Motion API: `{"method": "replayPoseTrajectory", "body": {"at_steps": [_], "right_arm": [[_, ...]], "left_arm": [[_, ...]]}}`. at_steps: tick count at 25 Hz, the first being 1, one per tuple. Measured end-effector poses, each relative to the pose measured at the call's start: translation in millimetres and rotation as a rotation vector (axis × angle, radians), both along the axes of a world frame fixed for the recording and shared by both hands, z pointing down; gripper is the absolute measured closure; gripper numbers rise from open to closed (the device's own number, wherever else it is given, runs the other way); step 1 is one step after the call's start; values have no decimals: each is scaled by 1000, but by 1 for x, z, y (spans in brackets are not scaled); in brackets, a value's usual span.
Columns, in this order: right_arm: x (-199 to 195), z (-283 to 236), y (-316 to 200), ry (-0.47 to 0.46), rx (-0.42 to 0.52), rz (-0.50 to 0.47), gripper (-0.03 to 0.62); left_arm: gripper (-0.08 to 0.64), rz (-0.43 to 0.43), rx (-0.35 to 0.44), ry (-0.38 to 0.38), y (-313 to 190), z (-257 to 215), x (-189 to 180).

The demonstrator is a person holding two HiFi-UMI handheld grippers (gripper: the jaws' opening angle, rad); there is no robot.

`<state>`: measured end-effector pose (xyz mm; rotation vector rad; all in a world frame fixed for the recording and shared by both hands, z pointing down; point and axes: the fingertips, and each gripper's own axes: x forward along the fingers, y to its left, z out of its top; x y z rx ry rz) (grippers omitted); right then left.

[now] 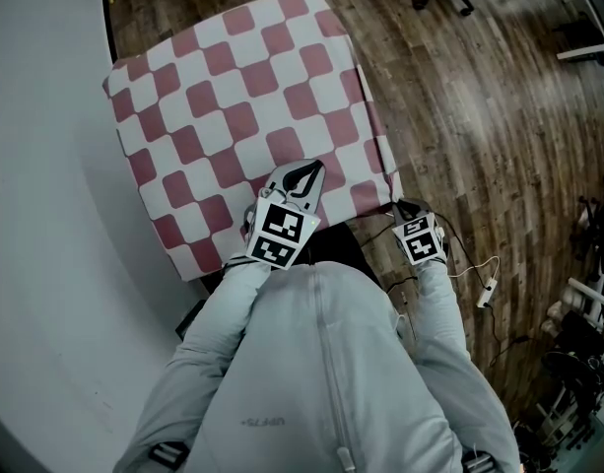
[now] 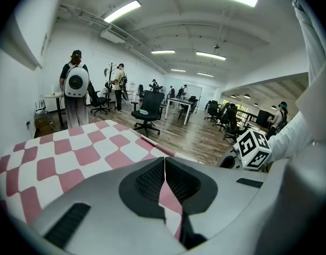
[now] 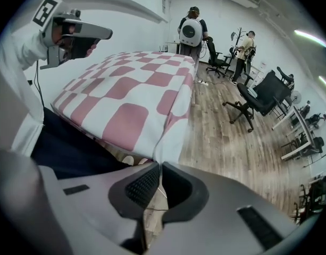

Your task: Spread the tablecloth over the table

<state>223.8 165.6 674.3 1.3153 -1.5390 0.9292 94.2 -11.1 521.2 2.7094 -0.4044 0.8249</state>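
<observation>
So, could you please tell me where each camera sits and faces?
Head view: on the person's head, looking steeply down at the tablecloth; grey sleeves, left gripper, right gripper show.
Left gripper view: on that gripper, facing across the tablecloth toward office chairs; jaws pinch cloth.
Right gripper view: on that gripper, facing the tablecloth's corner and wooden floor; jaws pinch cloth.
Shared: each gripper view shows the other gripper.

Wood floor, white wall, black office chairs.
</observation>
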Motion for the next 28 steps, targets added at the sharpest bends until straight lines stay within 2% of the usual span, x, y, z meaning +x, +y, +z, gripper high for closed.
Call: {"method": "replayPoseTrajectory", "body": {"at_steps": [5, 16, 23, 28], "right_arm": [[18, -9, 6, 51, -4, -32, 563], [98, 10, 16, 170, -89, 32, 566], [102, 35, 11, 132, -92, 104, 565], [105, 26, 6, 123, -31, 161, 565]], "left_arm": [[532, 2, -1, 5, -1, -1, 2], [532, 5, 1, -14, -4, 3, 2], [532, -15, -1, -29, -11, 11, -2], [532, -16, 3, -20, -13, 10, 4]]}}
